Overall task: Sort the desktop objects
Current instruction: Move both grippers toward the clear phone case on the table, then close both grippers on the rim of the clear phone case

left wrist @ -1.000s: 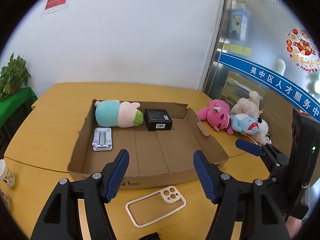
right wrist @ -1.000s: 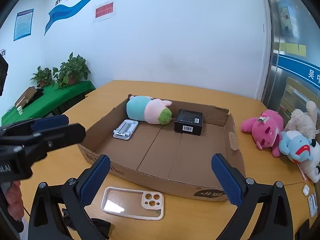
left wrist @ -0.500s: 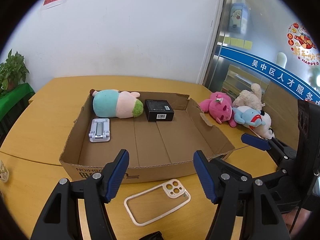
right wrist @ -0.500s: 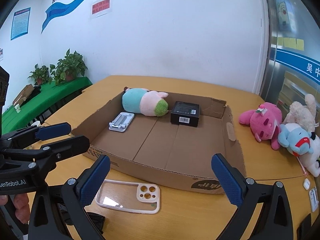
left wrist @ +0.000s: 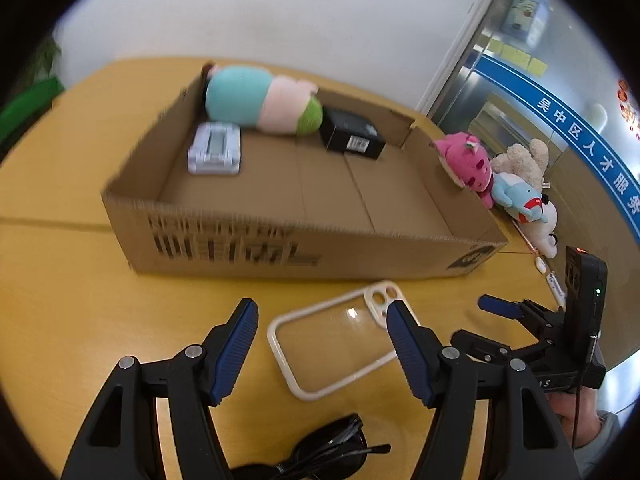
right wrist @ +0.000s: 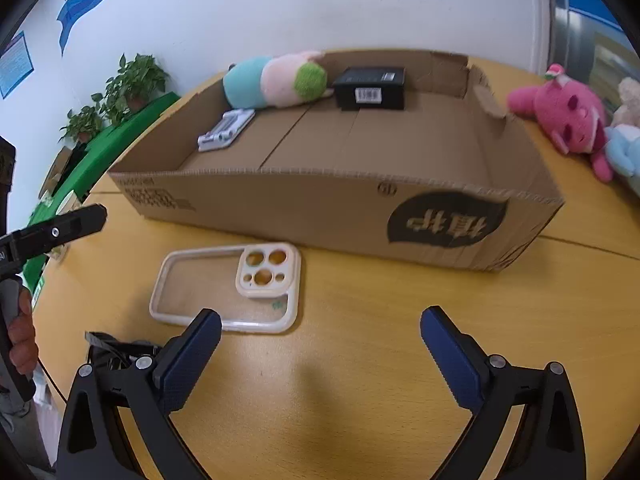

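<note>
Clear phone case [left wrist: 335, 338] flat between the spread left gripper [left wrist: 322, 330] fingers.

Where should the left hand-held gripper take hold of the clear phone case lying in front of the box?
Probably across its two long rails, mid-length, coming down from above. The phone case lies flat on the table, a thin open frame, so only the raised rim offers a hold. The open left hand-held gripper already straddles it, roughly across its width.
</note>
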`<action>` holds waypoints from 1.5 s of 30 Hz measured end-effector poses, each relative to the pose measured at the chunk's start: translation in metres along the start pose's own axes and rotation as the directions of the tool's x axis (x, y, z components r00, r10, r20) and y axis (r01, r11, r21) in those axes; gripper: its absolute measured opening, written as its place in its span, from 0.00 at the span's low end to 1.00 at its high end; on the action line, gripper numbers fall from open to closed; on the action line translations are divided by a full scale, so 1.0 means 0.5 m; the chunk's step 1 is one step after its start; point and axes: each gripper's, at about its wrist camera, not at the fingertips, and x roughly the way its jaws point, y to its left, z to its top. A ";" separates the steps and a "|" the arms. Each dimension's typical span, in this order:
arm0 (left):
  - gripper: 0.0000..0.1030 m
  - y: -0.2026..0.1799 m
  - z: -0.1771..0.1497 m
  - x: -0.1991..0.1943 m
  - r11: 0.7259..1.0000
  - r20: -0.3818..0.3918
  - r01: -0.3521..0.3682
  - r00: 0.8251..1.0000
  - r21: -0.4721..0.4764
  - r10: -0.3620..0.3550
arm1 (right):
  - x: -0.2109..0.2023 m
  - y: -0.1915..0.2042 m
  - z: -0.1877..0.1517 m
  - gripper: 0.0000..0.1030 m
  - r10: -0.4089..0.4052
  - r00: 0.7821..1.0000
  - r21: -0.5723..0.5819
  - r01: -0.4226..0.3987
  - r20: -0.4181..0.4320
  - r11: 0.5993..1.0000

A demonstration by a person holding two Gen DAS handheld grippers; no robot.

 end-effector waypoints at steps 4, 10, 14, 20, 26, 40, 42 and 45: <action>0.61 0.034 -0.021 0.035 0.998 -0.071 0.011 0.997 -0.067 -0.015 | 0.031 0.019 0.005 0.95 0.058 0.998 -0.048 -0.059 -0.021 0.997; 0.55 0.071 -0.028 0.088 0.991 -0.188 0.012 0.981 -0.134 -0.037 | 0.093 0.057 0.024 0.92 0.183 0.978 -0.095 -0.192 -0.096 0.977; 0.54 0.076 -0.022 0.105 0.985 -0.212 0.069 0.972 -0.160 -0.103 | 0.117 0.080 0.032 0.92 0.208 0.970 -0.103 -0.221 -0.122 0.970; 0.54 0.062 -0.020 0.109 0.985 -0.199 0.107 0.971 -0.137 -0.133 | 0.110 0.075 0.024 0.93 0.258 0.959 -0.071 -0.267 -0.117 0.961; 0.54 -0.005 -0.006 0.062 0.979 -0.091 0.202 0.975 0.005 -0.201 | 0.025 0.027 -0.007 0.93 0.295 0.955 -0.015 -0.295 0.028 0.955; 0.45 -0.013 -0.012 0.125 0.986 -0.213 0.165 0.964 0.006 -0.160 | -0.020 -0.039 -0.056 0.68 0.122 0.991 0.053 -0.125 0.054 0.991; 0.38 -0.008 -0.012 0.140 0.994 -0.253 0.106 0.962 0.015 -0.099 | -0.011 -0.042 -0.053 0.54 0.072 0.997 0.048 -0.074 0.040 0.996; 0.29 -0.006 -0.016 0.142 0.997 -0.272 0.070 0.961 0.036 -0.058 | 0.000 -0.041 -0.057 0.31 0.038 0.999 0.037 -0.038 0.001 0.999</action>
